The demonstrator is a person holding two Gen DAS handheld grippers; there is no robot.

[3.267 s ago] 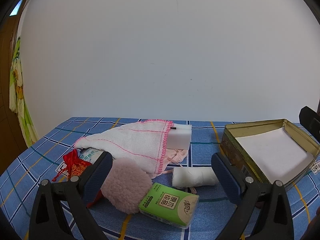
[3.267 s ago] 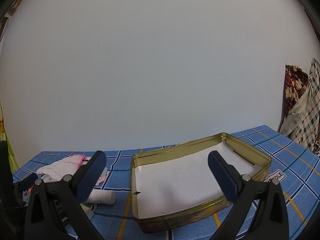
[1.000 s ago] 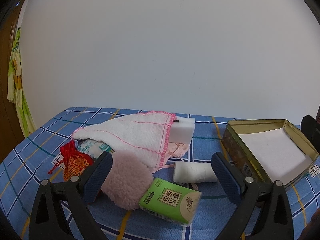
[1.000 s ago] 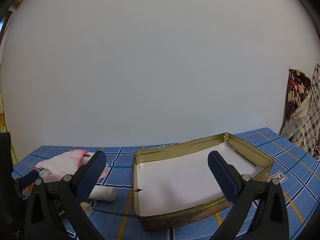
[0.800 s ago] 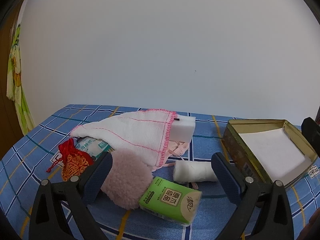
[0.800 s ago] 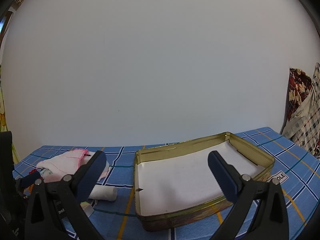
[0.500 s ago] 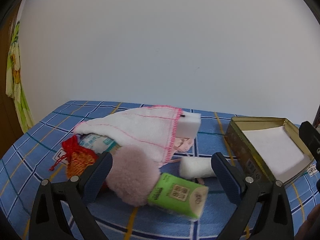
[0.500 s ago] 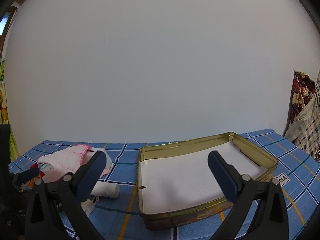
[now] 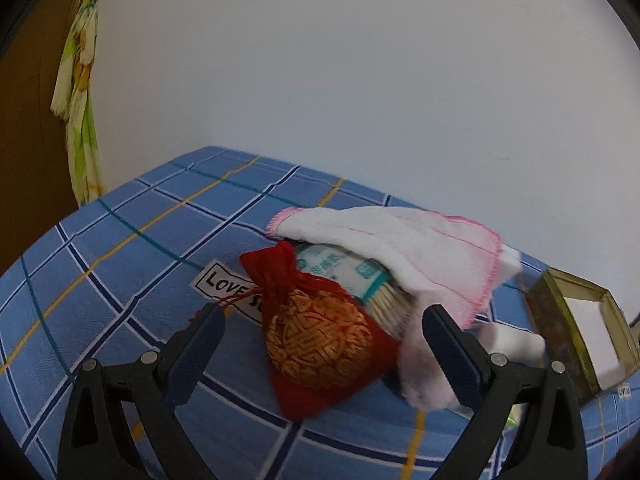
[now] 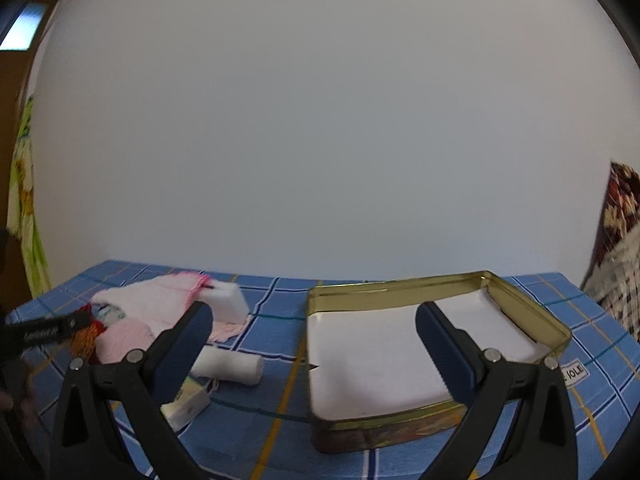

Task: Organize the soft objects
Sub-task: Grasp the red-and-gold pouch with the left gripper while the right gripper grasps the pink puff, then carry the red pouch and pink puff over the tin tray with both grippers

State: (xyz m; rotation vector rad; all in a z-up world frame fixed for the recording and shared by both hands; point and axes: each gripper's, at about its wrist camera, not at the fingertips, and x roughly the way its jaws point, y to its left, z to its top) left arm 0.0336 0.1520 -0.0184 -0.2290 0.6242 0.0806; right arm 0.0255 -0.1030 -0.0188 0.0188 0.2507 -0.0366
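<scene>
Swinging left since the earlier frames, the left gripper (image 9: 320, 344) is now lining up on the red pouch (image 9: 320, 340), which was off to the side a moment ago and is now sitting squarely between its spread fingers. Both sets of tongs are wide apart and gripping nothing; the right gripper (image 10: 312, 344) is hovering over the near edge of the gold tin (image 10: 520, 304), whose white-lined floor is lying bare.

Risk, as I'm reading it: the pouch is nestling against the pile, with the fluffy pink puff (image 9: 424, 376) touching its right flank, so a closing pinch could be catching puff fibres or dragging the white cloth (image 9: 400, 240) along. The pouch looks slippery too (satin-like sheen, brocade gold medallion), and a grip on its bulging belly may be squeezing it out of the pads rather than holding it. Its gathered neck and red cord are looking like the safer purchase.

Textures now: the cloth is a waffle-weave white with pink stitched edging, draped over a printed teal packet (image 9: 340, 268). A white foam block (image 10: 228, 304) is sitting at the back of the pile, a rolled white bandage (image 10: 232, 366) is lying on the blue plaid tablecloth (image 9: 120, 240) between pile and tin, and the tin itself is rigid, shallow and rectangular with worn sides.
</scene>
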